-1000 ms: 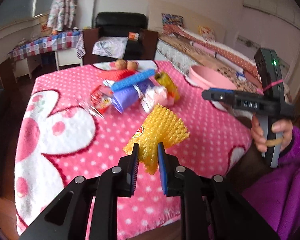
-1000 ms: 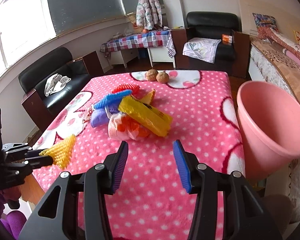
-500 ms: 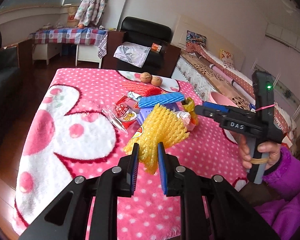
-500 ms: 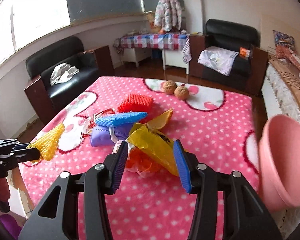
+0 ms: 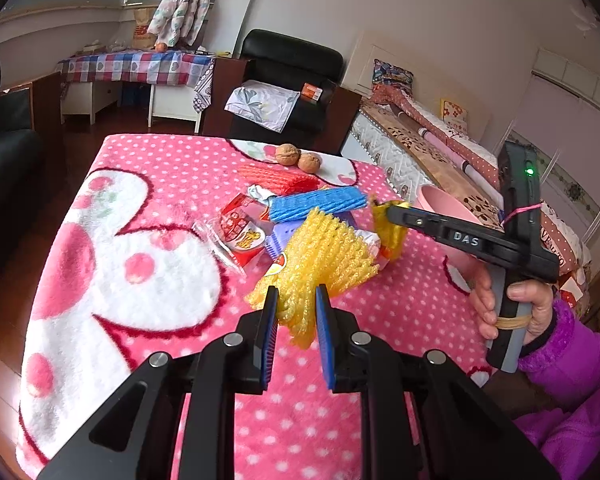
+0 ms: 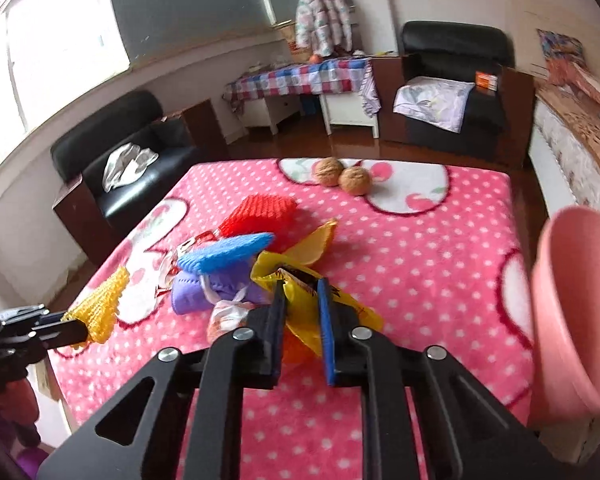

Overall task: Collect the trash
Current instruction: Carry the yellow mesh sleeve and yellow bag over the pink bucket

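Two grippers, both loaded: our left gripper pinches the yellow foam net above the near edge of the pink dotted table. Our right gripper has just been closing, and its jaws now clamp the yellow plastic bag at the near side of the trash pile. "DAS" reads on its side. Farther back lie a blue foam net, a red foam net and two walnuts near the far edge. Off the right edge stands the pink bin.

Pink basin motion-blurred, cut off at right edge
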{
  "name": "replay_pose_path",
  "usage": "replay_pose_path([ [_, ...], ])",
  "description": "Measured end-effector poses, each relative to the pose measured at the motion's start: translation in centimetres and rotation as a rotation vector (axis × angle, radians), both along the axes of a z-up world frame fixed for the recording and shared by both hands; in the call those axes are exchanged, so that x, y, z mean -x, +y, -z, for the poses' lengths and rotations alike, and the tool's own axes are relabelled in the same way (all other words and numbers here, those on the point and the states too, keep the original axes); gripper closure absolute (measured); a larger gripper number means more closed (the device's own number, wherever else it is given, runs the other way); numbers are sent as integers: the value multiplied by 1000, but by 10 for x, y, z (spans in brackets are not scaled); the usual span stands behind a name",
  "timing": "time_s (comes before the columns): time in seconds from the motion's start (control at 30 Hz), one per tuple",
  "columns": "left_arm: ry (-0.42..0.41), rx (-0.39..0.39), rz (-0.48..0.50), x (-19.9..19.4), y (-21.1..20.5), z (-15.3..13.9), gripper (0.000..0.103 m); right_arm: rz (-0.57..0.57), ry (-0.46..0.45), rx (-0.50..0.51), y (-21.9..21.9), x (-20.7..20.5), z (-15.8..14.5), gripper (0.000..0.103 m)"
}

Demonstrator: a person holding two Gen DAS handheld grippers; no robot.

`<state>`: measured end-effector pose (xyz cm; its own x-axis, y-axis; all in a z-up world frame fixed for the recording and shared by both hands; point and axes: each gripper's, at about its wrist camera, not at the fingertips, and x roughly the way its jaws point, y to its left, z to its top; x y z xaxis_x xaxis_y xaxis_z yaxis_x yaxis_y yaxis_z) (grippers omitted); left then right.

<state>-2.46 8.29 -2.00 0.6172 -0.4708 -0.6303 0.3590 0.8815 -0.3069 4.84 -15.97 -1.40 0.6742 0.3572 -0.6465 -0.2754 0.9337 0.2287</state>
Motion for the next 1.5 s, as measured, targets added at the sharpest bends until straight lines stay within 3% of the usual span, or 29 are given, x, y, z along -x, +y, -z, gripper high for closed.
replay_pose_path([
  [0.5, -104, -52, 33, -7, -62, -30, 86, 149, -77, -200, -70, 39, -32, 89],
  [0.83, -128, -41, 43, -30, -121, -52, 86, 283, -176, -221, -118, 61, -49, 89],
  [1.3, -122, -42, 133, -61, -220, -55, 85, 481, -192, -288, -197, 75, -32, 89],
  [1.5, -117, -90, 188, -67, -266, -47, 85, 528, -180, -315, -222, 74, -23, 89],
])
